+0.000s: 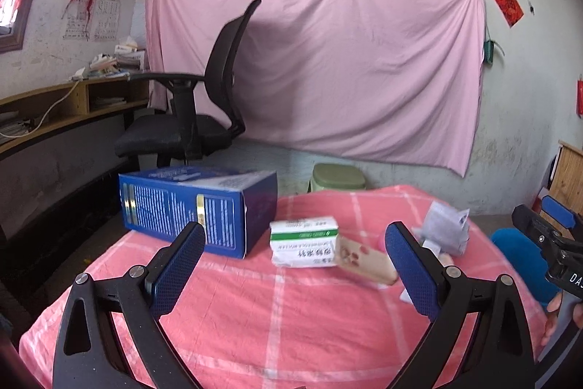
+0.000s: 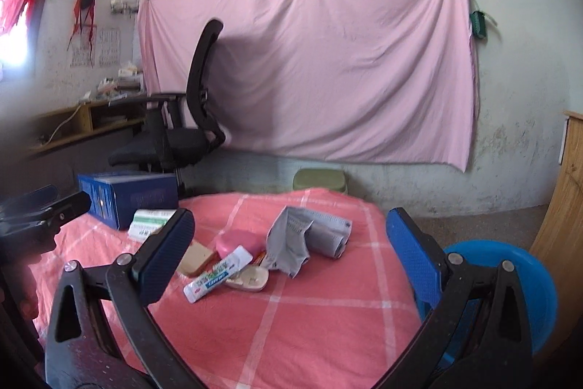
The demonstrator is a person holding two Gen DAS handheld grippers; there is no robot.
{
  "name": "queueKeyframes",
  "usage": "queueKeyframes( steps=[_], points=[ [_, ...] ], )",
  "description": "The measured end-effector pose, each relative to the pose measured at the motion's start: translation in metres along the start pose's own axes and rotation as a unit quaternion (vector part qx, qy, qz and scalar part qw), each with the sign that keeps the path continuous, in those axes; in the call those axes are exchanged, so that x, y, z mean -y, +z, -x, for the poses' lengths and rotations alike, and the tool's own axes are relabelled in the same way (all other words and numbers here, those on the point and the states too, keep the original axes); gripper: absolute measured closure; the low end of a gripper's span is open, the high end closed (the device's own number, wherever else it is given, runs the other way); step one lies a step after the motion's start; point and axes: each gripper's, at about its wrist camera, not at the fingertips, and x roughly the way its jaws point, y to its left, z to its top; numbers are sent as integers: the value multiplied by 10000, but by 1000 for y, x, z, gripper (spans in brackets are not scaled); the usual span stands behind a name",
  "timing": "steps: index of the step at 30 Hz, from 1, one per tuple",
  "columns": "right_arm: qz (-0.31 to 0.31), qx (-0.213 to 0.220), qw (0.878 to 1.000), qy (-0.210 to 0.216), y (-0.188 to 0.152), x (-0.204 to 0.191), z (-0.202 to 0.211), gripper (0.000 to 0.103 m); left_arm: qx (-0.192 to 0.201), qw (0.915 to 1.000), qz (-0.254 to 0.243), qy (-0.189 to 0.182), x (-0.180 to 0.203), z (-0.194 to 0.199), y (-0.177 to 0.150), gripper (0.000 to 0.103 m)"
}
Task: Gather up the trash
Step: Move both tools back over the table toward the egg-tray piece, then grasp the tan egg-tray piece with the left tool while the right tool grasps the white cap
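Trash lies on a table with a pink checked cloth [image 2: 309,323]. A white and green medicine box [image 1: 304,241] lies ahead of my left gripper [image 1: 295,265], which is open and empty above the cloth. A tan packet [image 1: 364,259] and crumpled grey paper [image 1: 444,230] lie to its right. In the right wrist view my right gripper [image 2: 289,256] is open and empty over the cloth. Ahead of it lie a white tube [image 2: 218,274], a pink case [image 2: 238,241], a cream case [image 2: 251,277], the tan packet [image 2: 196,257] and the grey paper [image 2: 306,237].
A large blue box [image 1: 196,208] stands at the table's far left, also in the right wrist view [image 2: 127,195]. A blue plastic bin [image 2: 517,283] stands right of the table. A black office chair [image 1: 196,104], a green stool [image 1: 339,177] and a pink sheet on the wall are behind.
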Motion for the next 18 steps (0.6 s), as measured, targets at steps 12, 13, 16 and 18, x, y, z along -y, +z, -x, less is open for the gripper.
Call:
queueKeyframes(
  steps=[12, 13, 16, 18],
  points=[
    [-98, -1453, 9893, 70, -18, 0, -54, 3, -1170, 9912, -127, -603, 1, -55, -16, 25],
    [-99, -1592, 9871, 94, -20, 1, -59, 8, -1253, 9897, -151, -669, 3, -58, -17, 29],
    [-88, -1997, 9795, 244, -26, 1, -74, 18, -1542, 9836, -135, -926, 8, -70, -20, 47],
    [-80, -2227, 9741, 383, -30, 0, -83, 21, -1732, 9786, -10, -1115, 10, -76, -20, 55]
  ],
)
